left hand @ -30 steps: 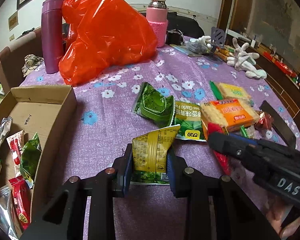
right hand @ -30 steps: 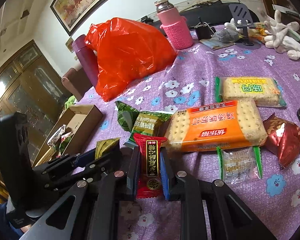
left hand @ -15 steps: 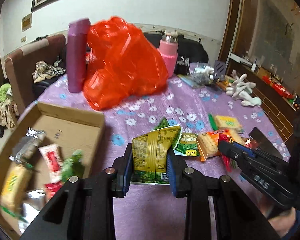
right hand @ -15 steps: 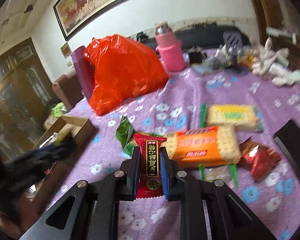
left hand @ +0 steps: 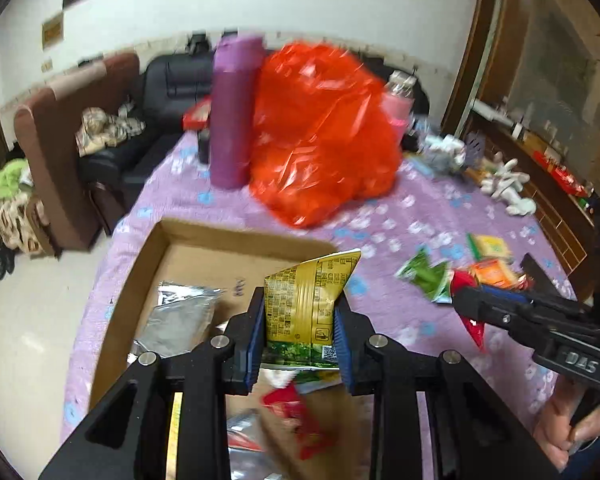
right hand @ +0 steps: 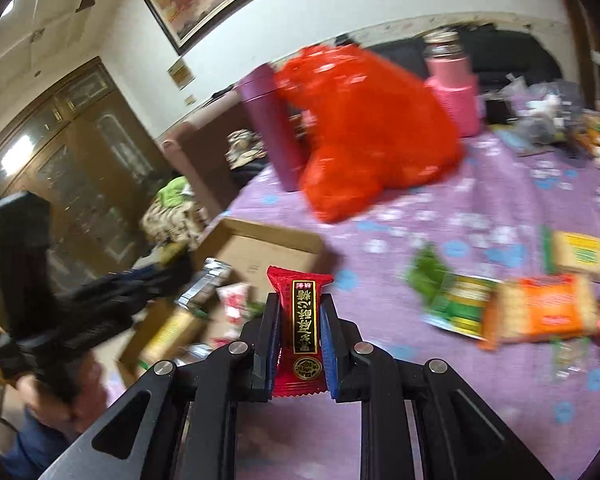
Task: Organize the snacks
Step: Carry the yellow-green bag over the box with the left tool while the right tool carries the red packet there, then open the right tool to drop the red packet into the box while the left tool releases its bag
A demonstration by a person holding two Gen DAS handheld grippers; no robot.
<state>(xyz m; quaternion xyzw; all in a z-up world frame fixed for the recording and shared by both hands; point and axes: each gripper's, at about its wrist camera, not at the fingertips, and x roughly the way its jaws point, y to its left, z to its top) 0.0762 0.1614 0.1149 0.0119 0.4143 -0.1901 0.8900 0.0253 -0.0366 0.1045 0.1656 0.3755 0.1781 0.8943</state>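
My left gripper point(left hand: 299, 330) is shut on a yellow-green snack packet point(left hand: 304, 300) and hangs over the open cardboard box point(left hand: 236, 236), which holds silver and red packets. In the right wrist view my right gripper point(right hand: 300, 344) is shut on a red candy packet point(right hand: 302, 320) with a black and gold label, just right of the box point(right hand: 256, 236). Both views are blurred. The right gripper point(left hand: 466, 306) also shows in the left wrist view, at the right, with the red packet. Loose on the purple tablecloth lie an orange cracker pack point(right hand: 540, 308), a green packet point(right hand: 456, 300) and a yellow cracker pack point(right hand: 580, 256).
A big red plastic bag point(left hand: 320, 132), a purple flask point(left hand: 232, 108) and a pink bottle point(right hand: 452, 84) stand behind the box. White gloves point(left hand: 508, 184) and clutter fill the far right. A brown armchair point(left hand: 60, 148) stands beyond the table's left edge.
Both grippers rose and swung left with their packets. The left one went from over the tablecloth to over the box; the right one came closer to the box.
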